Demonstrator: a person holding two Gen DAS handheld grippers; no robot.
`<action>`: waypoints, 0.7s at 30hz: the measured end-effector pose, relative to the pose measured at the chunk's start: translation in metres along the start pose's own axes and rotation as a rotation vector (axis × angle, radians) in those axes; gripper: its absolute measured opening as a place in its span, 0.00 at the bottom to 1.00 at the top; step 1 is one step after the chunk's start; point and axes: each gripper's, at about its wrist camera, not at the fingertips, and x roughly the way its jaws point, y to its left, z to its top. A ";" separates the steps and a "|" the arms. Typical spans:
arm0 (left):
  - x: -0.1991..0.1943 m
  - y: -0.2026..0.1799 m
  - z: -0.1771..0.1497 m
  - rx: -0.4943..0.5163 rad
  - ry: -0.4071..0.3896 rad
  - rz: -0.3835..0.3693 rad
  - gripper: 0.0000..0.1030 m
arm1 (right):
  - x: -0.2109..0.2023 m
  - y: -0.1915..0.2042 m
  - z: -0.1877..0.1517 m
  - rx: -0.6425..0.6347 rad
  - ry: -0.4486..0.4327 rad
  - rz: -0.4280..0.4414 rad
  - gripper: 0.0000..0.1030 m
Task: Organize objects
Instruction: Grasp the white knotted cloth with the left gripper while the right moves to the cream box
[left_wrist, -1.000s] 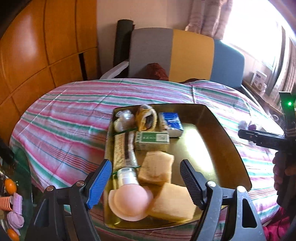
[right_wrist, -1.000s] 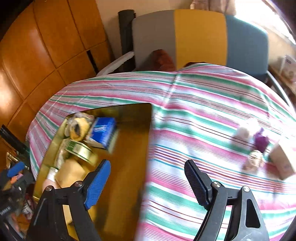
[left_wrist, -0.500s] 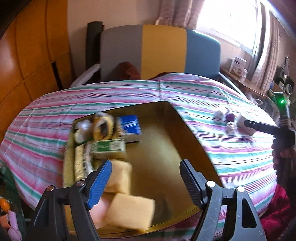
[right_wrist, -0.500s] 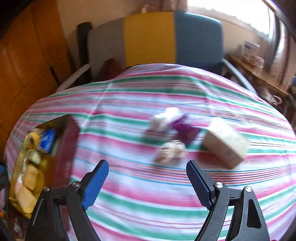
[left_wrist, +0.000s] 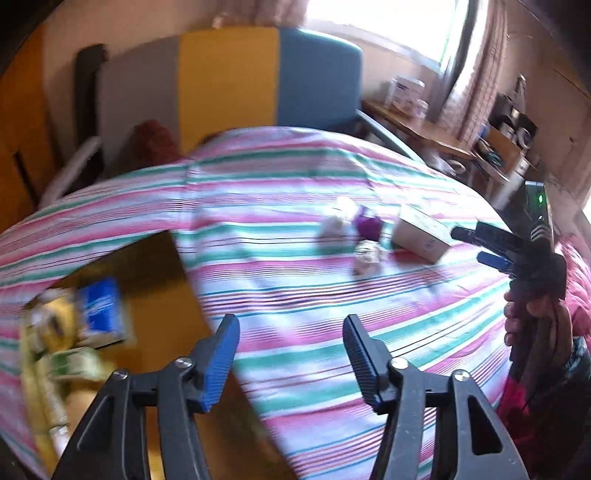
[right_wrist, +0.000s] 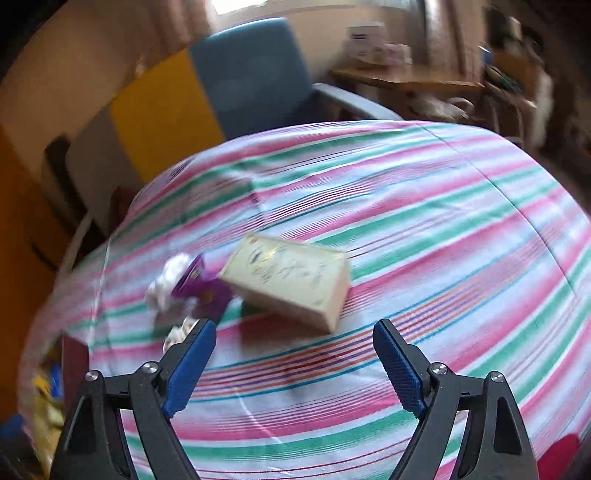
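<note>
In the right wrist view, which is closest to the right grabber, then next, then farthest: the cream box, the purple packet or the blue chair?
From the right gripper:
1. Cream box, on the striped cloth just ahead, a little left of the middle.
2. Purple packet, left of the box and touching it; nearly as near, so this order is a close call.
3. Blue chair, behind the table, plainly farthest.

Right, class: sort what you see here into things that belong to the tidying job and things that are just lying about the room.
Part of the job:
cream box
purple packet
white wad
pale wrapped ball
gold tray
blue packet
left tool, open
right tool, open

Just lying about:
colour-block chair
wooden side table
striped tablecloth
</note>
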 end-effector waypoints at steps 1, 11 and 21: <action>0.008 -0.009 0.004 0.017 0.012 -0.008 0.53 | -0.002 -0.003 0.000 0.020 0.001 0.005 0.85; 0.096 -0.070 0.044 0.120 0.100 -0.086 0.52 | -0.014 -0.006 0.008 0.069 -0.032 0.054 0.87; 0.174 -0.096 0.071 0.192 0.152 -0.099 0.52 | -0.011 -0.016 0.013 0.131 -0.012 0.085 0.87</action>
